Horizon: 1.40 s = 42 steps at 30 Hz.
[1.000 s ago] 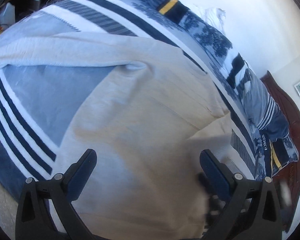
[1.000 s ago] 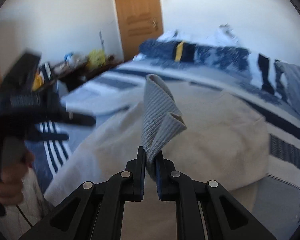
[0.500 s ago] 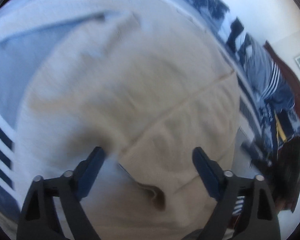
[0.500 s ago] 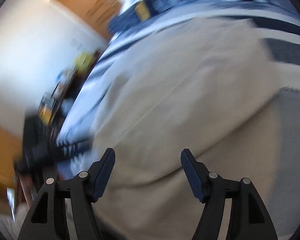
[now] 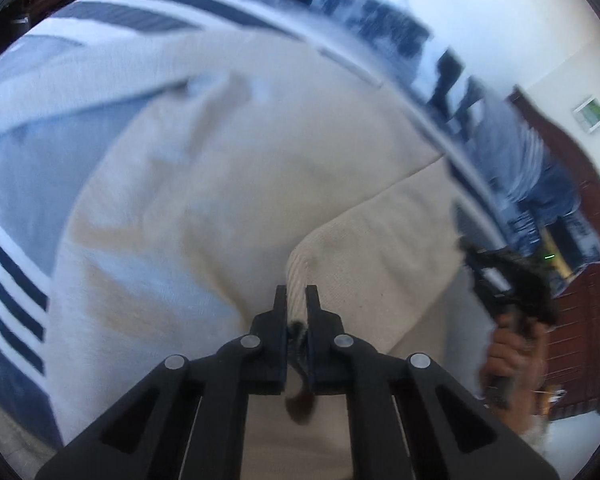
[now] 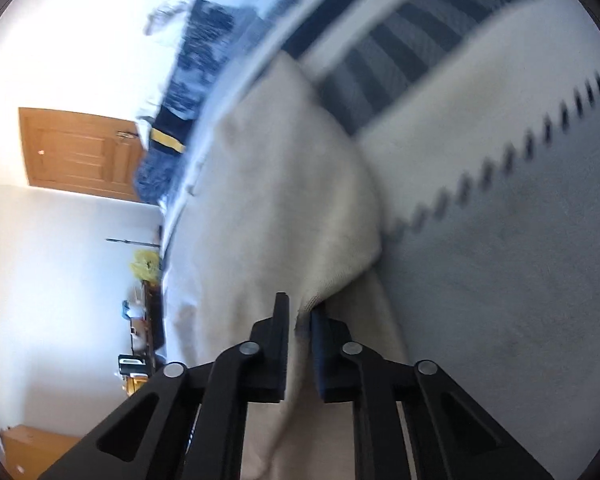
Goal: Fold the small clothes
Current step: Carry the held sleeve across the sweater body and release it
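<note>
My left gripper (image 5: 297, 295) has just closed on a ribbed fold of the cream garment (image 5: 228, 184), my right gripper (image 6: 300, 307) just closing on its edge over the striped bedcover (image 6: 500, 240)

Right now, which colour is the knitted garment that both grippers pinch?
Cream-beige, ribbed knit garment; it shows best in the left wrist view.

A bedroom in a home.
A bed (image 5: 112, 12) with a blue, white and navy striped cover fills both views, patterned pillows (image 5: 380, 28) along its head, a dark wooden headboard (image 5: 580, 184), a wooden door (image 6: 76, 152), and plain white walls (image 6: 60, 272).
</note>
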Tool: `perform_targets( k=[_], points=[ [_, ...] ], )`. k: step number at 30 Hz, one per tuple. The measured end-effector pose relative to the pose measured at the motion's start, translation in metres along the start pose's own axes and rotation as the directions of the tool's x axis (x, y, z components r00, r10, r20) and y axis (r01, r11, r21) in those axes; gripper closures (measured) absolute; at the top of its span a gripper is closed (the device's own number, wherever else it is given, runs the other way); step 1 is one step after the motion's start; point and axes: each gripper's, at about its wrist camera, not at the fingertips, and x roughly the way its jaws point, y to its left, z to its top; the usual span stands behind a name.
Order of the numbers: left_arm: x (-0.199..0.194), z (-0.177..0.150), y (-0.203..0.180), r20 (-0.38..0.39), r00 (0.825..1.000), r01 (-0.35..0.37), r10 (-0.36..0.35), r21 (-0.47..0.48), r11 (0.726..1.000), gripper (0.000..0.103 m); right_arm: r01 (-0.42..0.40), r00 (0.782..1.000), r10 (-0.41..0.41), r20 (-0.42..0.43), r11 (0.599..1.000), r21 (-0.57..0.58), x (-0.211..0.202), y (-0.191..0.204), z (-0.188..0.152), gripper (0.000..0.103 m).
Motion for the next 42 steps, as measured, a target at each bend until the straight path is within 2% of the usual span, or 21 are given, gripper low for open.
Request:
perform_targets(
  k=[4,5,7,10,12,14,15,16,19,21,23,24,27,28,31,34,35,37,39,41,42],
  points=[
    [-0.065,0.004,0.001,0.094,0.993,0.067,-0.066,-0.003,0.998,0.097,-0.028,0.999,0.029,0.034,0.999,-0.028,-0.007,0.027,-0.009,0.094],
    [-0.076,0.004,0.004,0.116,0.992,0.056,-0.055,0.000,0.998,0.097,-0.044,0.998,0.045,0.033,0.998,-0.036,-0.013,0.030,-0.008,0.094],
    [-0.075,0.003,0.012,0.121,0.993,-0.018,0.016,0.013,1.000,0.097,-0.071,0.997,0.072,0.017,0.996,-0.061,-0.007,0.039,-0.015,0.094],
    [-0.046,-0.011,0.049,0.058,0.990,-0.132,0.131,0.005,0.991,0.096,-0.055,0.997,0.050,-0.051,0.995,-0.082,0.015,0.042,-0.027,0.092],
    [-0.024,-0.021,0.070,0.039,0.967,-0.252,0.252,-0.006,0.968,0.095,-0.036,0.995,0.029,-0.095,0.997,-0.075,0.028,0.035,-0.033,0.091],
    [-0.012,-0.022,0.074,-0.005,0.944,-0.330,0.330,-0.007,0.944,0.092,-0.035,0.993,0.030,-0.114,0.998,-0.046,0.033,0.027,-0.031,0.072],
    [-0.011,-0.021,0.071,-0.003,0.945,-0.327,0.327,-0.010,0.945,0.092,-0.040,0.994,0.036,-0.107,0.999,-0.033,0.032,0.025,-0.029,0.057],
    [-0.015,-0.021,0.069,0.015,0.949,-0.316,0.316,0.000,0.949,0.091,-0.044,0.995,0.043,-0.087,0.999,-0.020,0.029,0.023,-0.025,0.051],
    [-0.023,-0.001,0.026,0.104,0.943,-0.325,0.315,0.105,0.940,0.071,-0.057,0.998,0.057,-0.039,0.998,0.007,0.020,0.020,-0.012,0.051],
    [-0.030,0.017,-0.006,0.167,0.948,-0.296,0.270,0.154,0.943,0.055,-0.046,0.999,0.047,-0.015,0.998,0.030,0.019,0.018,-0.002,0.051],
    [-0.023,0.044,-0.042,0.180,0.960,-0.249,0.212,0.216,0.944,0.041,-0.063,0.998,0.062,0.013,0.996,0.067,0.019,0.012,0.009,0.050],
    [-0.012,0.058,-0.061,0.162,0.968,-0.228,0.192,0.252,0.941,0.036,-0.065,0.998,0.063,0.030,0.994,0.084,0.020,0.009,0.014,0.050],
    [0.038,0.101,-0.121,0.100,0.989,-0.136,0.107,0.348,0.928,0.036,-0.065,0.997,0.061,0.041,0.991,0.120,0.029,0.003,0.025,0.056],
    [0.053,0.112,-0.133,0.089,0.992,-0.121,0.094,0.365,0.923,0.036,-0.073,0.997,0.069,0.034,0.989,0.127,0.034,0.003,0.026,0.064],
    [0.118,0.151,-0.180,0.025,0.997,-0.074,0.070,0.388,0.919,0.036,-0.052,0.998,0.049,0.027,0.990,0.130,0.045,0.002,0.028,0.073],
    [0.181,0.190,-0.216,-0.044,0.998,-0.034,0.055,0.380,0.924,0.036,-0.071,0.997,0.066,0.035,0.987,0.142,0.046,-0.004,0.033,0.074],
    [0.202,0.203,-0.227,-0.066,0.996,-0.028,0.056,0.373,0.928,0.036,-0.074,0.997,0.069,0.038,0.985,0.154,0.045,-0.008,0.035,0.076],
    [0.239,0.221,-0.249,-0.103,0.993,-0.019,0.063,0.384,0.923,0.036,-0.086,0.996,0.079,0.051,0.983,0.164,0.043,-0.014,0.038,0.097],
    [0.276,0.232,-0.267,-0.137,0.987,-0.024,0.088,0.409,0.912,0.036,-0.108,0.993,0.098,0.063,0.976,0.187,0.036,-0.019,0.039,0.098],
    [0.304,0.235,-0.274,-0.140,0.979,-0.077,0.150,0.427,0.901,0.037,-0.125,0.990,0.111,0.083,0.973,0.193,0.029,-0.019,0.041,0.098],
    [0.322,0.238,-0.276,-0.146,0.972,-0.102,0.182,0.439,0.893,0.045,-0.125,0.990,0.110,0.085,0.973,0.195,0.027,-0.020,0.041,0.098]
  ],
)
